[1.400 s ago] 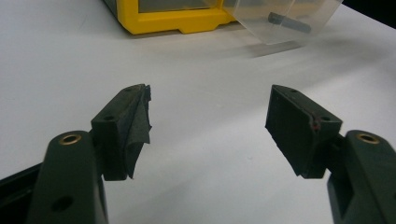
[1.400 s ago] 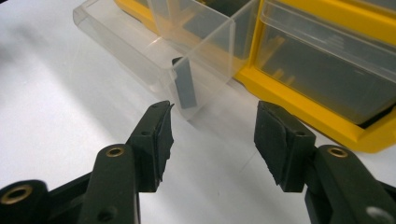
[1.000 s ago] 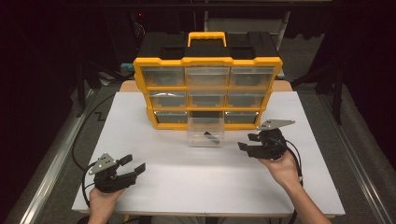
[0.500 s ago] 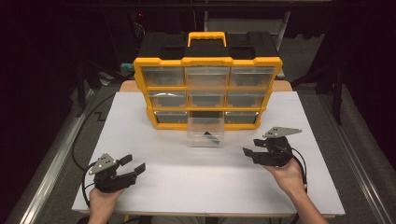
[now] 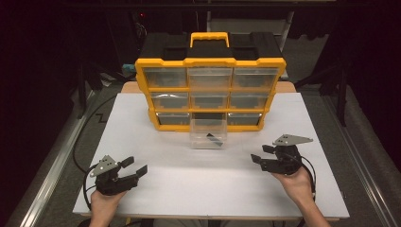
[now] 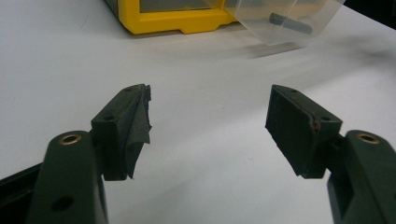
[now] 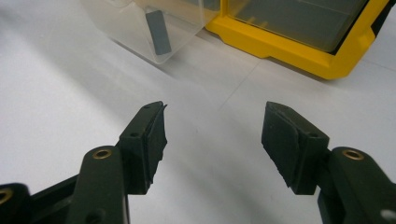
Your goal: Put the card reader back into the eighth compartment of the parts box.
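Right gripper (image 5: 261,154): held low over the white table (image 5: 189,189), pointing toward the drawer; its jaws stand apart with nothing between them, and they have just been opening.
Right gripper's own view: the two black pads (image 7: 152,135) frame bare table; the drawer (image 7: 154,28) lies ahead and left of the left jaw, well apart from the tips.
Left gripper (image 5: 135,166): released, jaws spread wide, nothing in the gap, bare table under it.
Left gripper's own view: the drawer (image 6: 289,21) sits ahead and beyond the right jaw, far off; worn padding hangs loose on the left pad (image 6: 137,126).
Drawer (image 5: 208,134): clear plastic, pulled out of the bottom middle slot of the cabinet and resting on the table, its rear at the cabinet's front; it lies between the two grippers' lines of aim, nearer the right one.
Piece (image 5: 215,139): a small dark grey bar lying inside the drawer, slanted.
Cabinet (image 5: 210,61): yellow frame with clear drawers in three rows and a handle on top, standing beyond both jaw pairs at the table's far side.
Hands: each grips its tool from behind, forearms entering at the near edge.
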A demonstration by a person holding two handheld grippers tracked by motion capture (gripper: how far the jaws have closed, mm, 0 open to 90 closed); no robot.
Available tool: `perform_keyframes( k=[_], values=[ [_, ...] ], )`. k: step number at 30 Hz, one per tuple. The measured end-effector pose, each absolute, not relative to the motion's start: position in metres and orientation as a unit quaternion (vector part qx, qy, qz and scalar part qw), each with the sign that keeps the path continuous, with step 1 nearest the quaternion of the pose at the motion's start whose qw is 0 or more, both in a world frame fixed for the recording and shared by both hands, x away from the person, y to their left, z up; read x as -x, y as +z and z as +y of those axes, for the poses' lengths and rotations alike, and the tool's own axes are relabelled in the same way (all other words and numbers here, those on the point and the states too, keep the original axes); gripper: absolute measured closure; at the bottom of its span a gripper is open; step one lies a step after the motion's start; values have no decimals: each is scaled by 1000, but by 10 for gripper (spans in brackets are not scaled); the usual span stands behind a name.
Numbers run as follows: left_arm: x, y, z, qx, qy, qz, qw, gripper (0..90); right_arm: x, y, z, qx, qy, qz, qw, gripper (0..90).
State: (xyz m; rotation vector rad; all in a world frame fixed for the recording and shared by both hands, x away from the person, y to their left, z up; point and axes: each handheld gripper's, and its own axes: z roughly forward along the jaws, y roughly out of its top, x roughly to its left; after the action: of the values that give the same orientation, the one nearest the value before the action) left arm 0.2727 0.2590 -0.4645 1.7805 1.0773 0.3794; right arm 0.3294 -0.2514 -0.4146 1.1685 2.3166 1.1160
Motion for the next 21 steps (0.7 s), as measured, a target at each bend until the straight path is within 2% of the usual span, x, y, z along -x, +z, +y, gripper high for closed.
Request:
perform_keyframes(
  k=[21],
  values=[
    [-273, -465, 259, -733, 155, 445, 490, 313, -314, -433, -277, -432, 409, 787, 166, 365]
  ],
)
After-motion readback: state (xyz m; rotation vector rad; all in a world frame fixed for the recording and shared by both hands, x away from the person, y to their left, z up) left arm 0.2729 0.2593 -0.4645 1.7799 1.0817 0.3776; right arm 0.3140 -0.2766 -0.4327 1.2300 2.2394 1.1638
